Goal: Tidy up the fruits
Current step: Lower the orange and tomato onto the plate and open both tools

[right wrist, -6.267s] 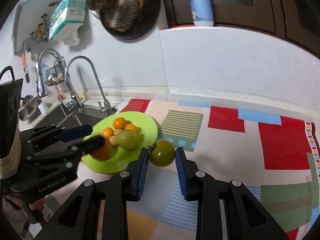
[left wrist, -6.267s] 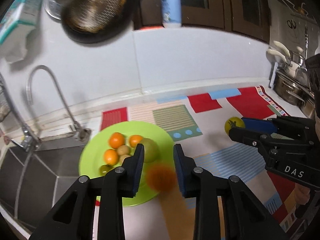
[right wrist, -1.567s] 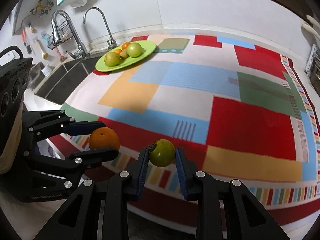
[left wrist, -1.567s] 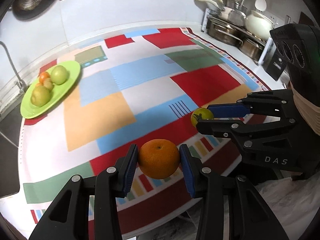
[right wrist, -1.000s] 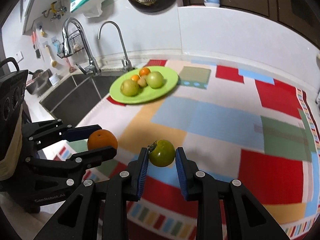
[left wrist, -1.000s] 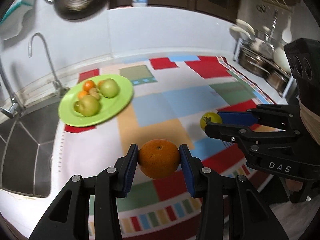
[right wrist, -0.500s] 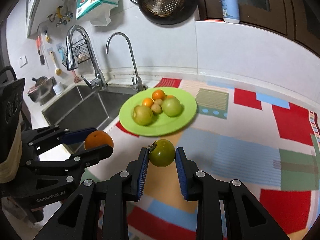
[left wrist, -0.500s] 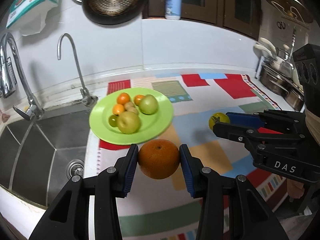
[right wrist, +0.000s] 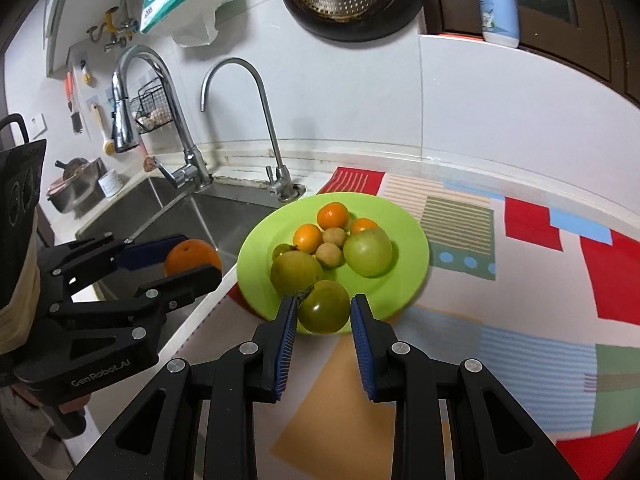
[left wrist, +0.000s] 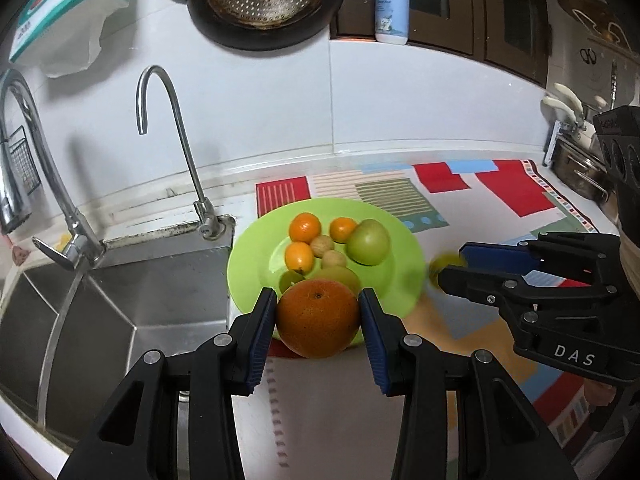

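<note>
We hold an orange clenched in the left gripper and a green tomato clenched in the right gripper, both hovering at the near edge of the green plate, presumably to add them to the fruit already piled there.

Your way onto the round lime-green plate is open along its bare right and near-right rim; the piled small oranges, pale green apples and brown nuts fill its middle and left. Beyond its left edge the curved steel tap and the sunken steel sink hem you in, while the patchwork cloth to the right lies bare.
</note>
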The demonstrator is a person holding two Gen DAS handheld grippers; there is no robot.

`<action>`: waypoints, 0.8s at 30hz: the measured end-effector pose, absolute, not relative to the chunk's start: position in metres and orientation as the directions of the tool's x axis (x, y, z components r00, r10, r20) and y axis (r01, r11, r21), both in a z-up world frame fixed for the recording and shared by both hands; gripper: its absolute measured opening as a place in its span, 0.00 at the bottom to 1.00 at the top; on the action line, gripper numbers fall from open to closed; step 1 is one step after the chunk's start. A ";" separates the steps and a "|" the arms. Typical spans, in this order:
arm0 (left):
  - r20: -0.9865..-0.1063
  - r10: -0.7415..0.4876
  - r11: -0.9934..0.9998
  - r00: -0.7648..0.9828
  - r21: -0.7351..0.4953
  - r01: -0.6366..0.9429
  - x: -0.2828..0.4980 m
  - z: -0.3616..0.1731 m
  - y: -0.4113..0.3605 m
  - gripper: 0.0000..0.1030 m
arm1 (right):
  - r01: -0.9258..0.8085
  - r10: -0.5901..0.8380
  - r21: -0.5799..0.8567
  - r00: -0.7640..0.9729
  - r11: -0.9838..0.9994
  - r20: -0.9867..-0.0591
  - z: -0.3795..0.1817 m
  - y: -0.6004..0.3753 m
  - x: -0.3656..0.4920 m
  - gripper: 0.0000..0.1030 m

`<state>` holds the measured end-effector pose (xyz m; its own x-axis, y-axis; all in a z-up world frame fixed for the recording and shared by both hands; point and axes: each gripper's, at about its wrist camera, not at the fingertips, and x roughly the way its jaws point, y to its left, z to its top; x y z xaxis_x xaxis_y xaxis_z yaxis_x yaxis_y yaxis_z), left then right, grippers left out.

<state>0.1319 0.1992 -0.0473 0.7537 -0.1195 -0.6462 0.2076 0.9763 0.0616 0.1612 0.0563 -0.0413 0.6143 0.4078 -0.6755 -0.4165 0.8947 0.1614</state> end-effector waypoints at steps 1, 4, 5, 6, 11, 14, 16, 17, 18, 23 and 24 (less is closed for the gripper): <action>-0.648 -0.118 0.977 0.752 0.059 0.205 0.138 -0.049 0.203 0.40 | -0.416 0.407 0.162 0.613 0.895 -0.677 -0.043 0.059 0.166 0.28; -0.651 -0.118 0.977 0.750 0.058 0.204 0.154 -0.052 0.211 0.40 | -0.409 0.399 0.159 0.612 0.899 -0.683 -0.046 0.066 0.179 0.28; -0.650 -0.120 0.977 0.750 0.057 0.205 0.159 -0.054 0.213 0.40 | -0.406 0.395 0.156 0.612 0.901 -0.685 -0.048 0.068 0.183 0.28; -0.650 -0.123 0.976 0.750 0.057 0.209 0.165 -0.056 0.215 0.40 | -0.402 0.389 0.152 0.613 0.903 -0.688 -0.051 0.070 0.188 0.28; -0.652 -0.119 0.976 0.749 0.063 0.210 0.196 -0.069 0.225 0.40 | -0.360 0.356 0.150 0.618 0.921 -0.701 -0.061 0.075 0.209 0.28; -0.653 -0.127 0.972 0.746 0.068 0.225 0.214 -0.075 0.226 0.40 | -0.342 0.334 0.139 0.619 0.929 -0.711 -0.066 0.078 0.221 0.28; -0.662 -0.151 0.968 0.734 0.052 0.246 0.225 -0.080 0.225 0.41 | -0.338 0.329 0.138 0.613 0.931 -0.719 -0.069 0.080 0.228 0.28; -0.664 -0.150 0.968 0.732 0.053 0.247 0.229 -0.082 0.225 0.41 | -0.332 0.324 0.137 0.611 0.933 -0.723 -0.070 0.081 0.231 0.28; -0.669 -0.140 0.969 0.730 0.060 0.241 0.233 -0.084 0.224 0.41 | -0.326 0.319 0.137 0.610 0.935 -0.725 -0.071 0.081 0.234 0.28; -0.658 -0.151 0.968 0.738 0.054 0.246 0.238 -0.081 0.222 0.49 | -0.298 0.303 0.143 0.612 0.944 -0.730 -0.073 0.076 0.245 0.29; -0.655 -0.152 0.968 0.740 0.053 0.246 0.237 -0.080 0.222 0.49 | -0.296 0.304 0.145 0.612 0.944 -0.730 -0.074 0.075 0.246 0.29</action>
<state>0.2371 0.2222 -0.0799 0.7403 -0.1525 -0.6548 0.2460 0.9678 0.0528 0.2456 0.0754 -0.0736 0.6117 0.3040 -0.7303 -0.2957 0.9442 0.1454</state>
